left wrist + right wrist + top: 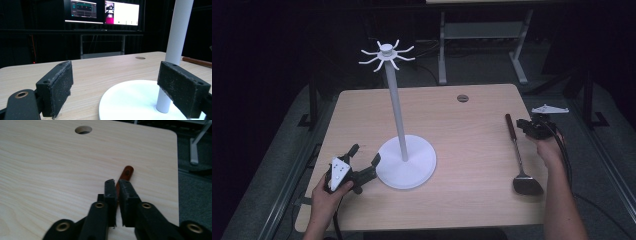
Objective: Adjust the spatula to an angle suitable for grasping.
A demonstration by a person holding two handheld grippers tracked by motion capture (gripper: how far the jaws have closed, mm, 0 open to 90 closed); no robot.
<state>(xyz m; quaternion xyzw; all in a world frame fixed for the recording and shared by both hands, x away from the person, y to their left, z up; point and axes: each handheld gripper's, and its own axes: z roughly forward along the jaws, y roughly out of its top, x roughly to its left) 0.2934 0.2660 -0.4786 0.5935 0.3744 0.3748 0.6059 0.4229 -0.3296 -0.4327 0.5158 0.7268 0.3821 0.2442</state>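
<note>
A spatula (518, 155) lies on the right of the wooden table (472, 200), its dark blade toward me and its reddish-brown handle (126, 173) pointing away. My right gripper (524, 125) is shut on that handle near its far end; in the right gripper view the jaws (117, 185) pinch the handle between the pads. A white stand (399, 115) with a round base (407, 162) and a ring of hooks (386, 54) on top rises mid-table. My left gripper (366, 154) rests open just left of the base, its pads (57, 87) wide apart and nothing between them.
A round cable hole (462, 98) sits near the table's far edge. Beyond the table stand a metal frame (482, 35) and lit monitors (103, 11). The stand's pole (176, 37) is close to the left gripper's right-hand jaw.
</note>
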